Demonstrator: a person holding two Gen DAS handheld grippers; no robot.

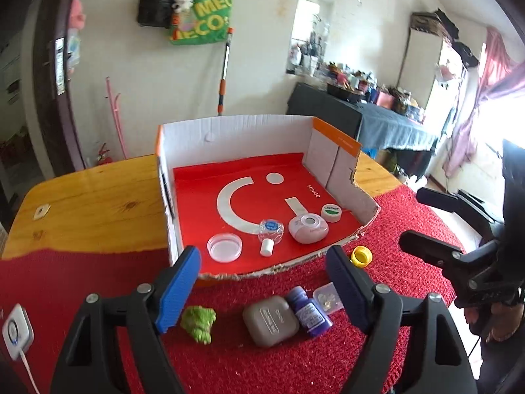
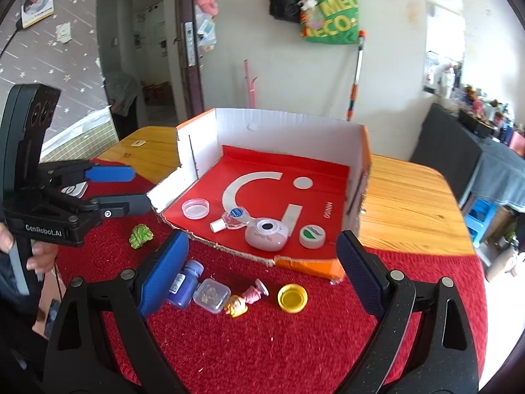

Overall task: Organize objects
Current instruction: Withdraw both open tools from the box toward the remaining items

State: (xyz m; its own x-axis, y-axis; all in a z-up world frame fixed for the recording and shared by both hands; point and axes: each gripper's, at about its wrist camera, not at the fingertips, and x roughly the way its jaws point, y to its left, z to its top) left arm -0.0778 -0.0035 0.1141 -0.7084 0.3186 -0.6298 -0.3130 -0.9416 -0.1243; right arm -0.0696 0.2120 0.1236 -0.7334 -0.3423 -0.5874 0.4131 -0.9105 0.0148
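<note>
A cut-open cardboard box point(image 1: 236, 131) point(image 2: 288, 121) with a red liner holds a clear round lid point(image 1: 224, 247) point(image 2: 195, 208), a small clear bottle point(image 1: 269, 231) point(image 2: 233, 218), a pink round case point(image 1: 308, 228) point(image 2: 266, 233) and a green-topped jar point(image 1: 330, 212) point(image 2: 311, 236). On the red mat in front lie a green toy point(image 1: 198, 323) point(image 2: 141, 235), a grey case point(image 1: 270, 321), a purple bottle point(image 1: 308, 312) point(image 2: 185, 282), a clear small box point(image 1: 326, 297) point(image 2: 211, 295), a small figurine point(image 2: 246, 300) and a yellow cap point(image 1: 361, 256) point(image 2: 292, 298). My left gripper point(image 1: 262, 295) and right gripper point(image 2: 262, 275) are open and empty above the mat.
The wooden table point(image 1: 92, 203) point(image 2: 410, 203) carries the red mat point(image 1: 262, 361) point(image 2: 262, 344). A white device with a cable point(image 1: 16, 335) lies at the mat's left edge. A cluttered dark table point(image 1: 377, 111) stands behind at the right.
</note>
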